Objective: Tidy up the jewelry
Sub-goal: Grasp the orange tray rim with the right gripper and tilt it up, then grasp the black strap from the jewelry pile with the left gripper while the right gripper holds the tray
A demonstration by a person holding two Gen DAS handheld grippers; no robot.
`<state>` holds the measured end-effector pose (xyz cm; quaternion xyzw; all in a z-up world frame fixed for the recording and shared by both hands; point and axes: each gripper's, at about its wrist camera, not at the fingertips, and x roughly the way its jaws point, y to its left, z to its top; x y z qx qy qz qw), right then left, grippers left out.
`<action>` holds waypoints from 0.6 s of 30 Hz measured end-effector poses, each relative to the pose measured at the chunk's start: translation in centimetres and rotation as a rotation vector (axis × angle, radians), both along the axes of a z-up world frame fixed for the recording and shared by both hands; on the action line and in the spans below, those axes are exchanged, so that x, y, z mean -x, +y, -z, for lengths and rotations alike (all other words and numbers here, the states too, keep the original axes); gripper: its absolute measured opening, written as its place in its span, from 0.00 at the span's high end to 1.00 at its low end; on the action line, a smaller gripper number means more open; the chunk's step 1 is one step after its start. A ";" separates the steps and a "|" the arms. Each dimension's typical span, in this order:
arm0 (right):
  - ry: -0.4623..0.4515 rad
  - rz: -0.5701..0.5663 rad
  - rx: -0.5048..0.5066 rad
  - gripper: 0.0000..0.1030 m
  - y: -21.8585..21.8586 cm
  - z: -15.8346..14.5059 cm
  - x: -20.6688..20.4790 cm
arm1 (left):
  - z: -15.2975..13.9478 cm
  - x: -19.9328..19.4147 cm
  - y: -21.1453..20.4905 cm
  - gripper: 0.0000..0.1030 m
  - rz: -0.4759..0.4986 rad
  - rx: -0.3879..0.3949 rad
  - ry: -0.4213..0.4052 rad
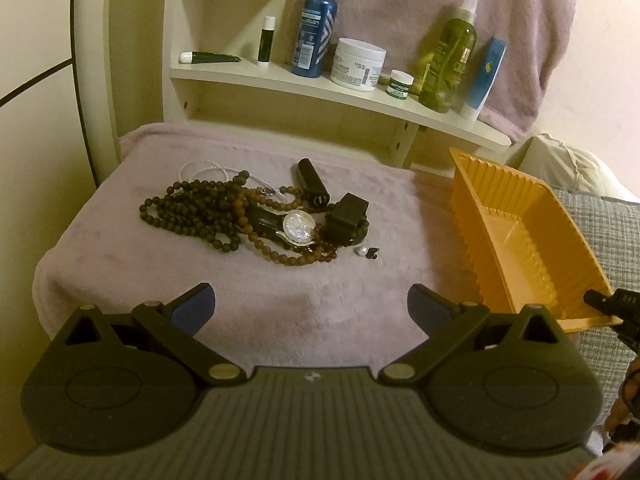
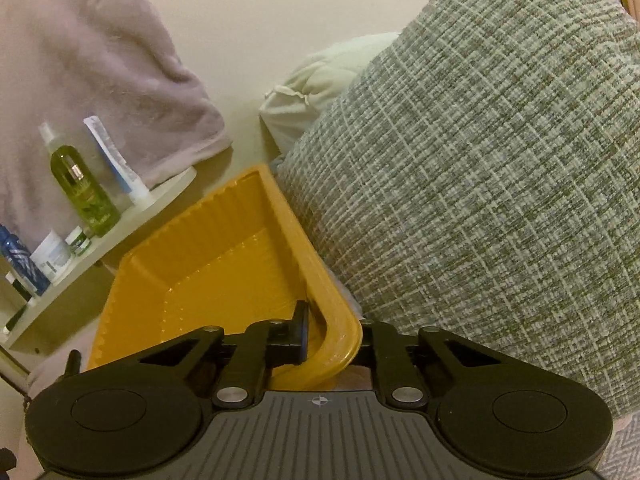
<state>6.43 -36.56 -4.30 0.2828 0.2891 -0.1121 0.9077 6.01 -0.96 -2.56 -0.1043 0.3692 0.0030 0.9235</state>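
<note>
Loosely heaped, the jewelry pile (image 1: 256, 220) lies on the pink plush cover (image 1: 120, 256): dark bead strands (image 1: 188, 212), a white bead string (image 1: 200, 168) behind them, a watch (image 1: 298, 230) with a pale glittering face, a black cylinder (image 1: 314, 184) and a black boxy piece (image 1: 347, 216), with a tiny pearl-like bit (image 1: 361, 251) lying just beside the heap. Nothing from it is in the orange tray (image 2: 224, 256) yet, which sits to the right of the pile, close against a woven grey cushion (image 2: 500, 184).

The right gripper (image 2: 332, 334) is pinching the tray's near corner rim, one finger inside the wall and one outside. The left gripper (image 1: 310, 312) hangs spread wide over the cover, short of the pile and touching nothing, angled downward toward it.

The risk, as I judge it, lies in that corner hold (a thin, springy plastic lip): pulling the tray from one corner could let it twist, tip or slip free, and the soft cover would drag at its base. The strands also look tangled, so lifting one may haul others, or flick the small pearl-like bit off the cover's edge.
</note>
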 end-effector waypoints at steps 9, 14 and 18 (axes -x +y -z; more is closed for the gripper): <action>-0.021 -0.044 0.169 0.90 1.9 -2.9 -0.9 | 0.3 -0.2 0.8 0.05 0.006 -0.023 -0.026; -0.030 -0.079 0.317 0.90 4.4 -4.9 -1.0 | 0.7 -0.8 2.1 0.09 0.006 -0.041 -0.045; -0.033 -0.101 0.413 0.90 6.4 -5.5 -0.9 | 1.1 -1.9 3.1 0.15 0.011 -0.055 -0.057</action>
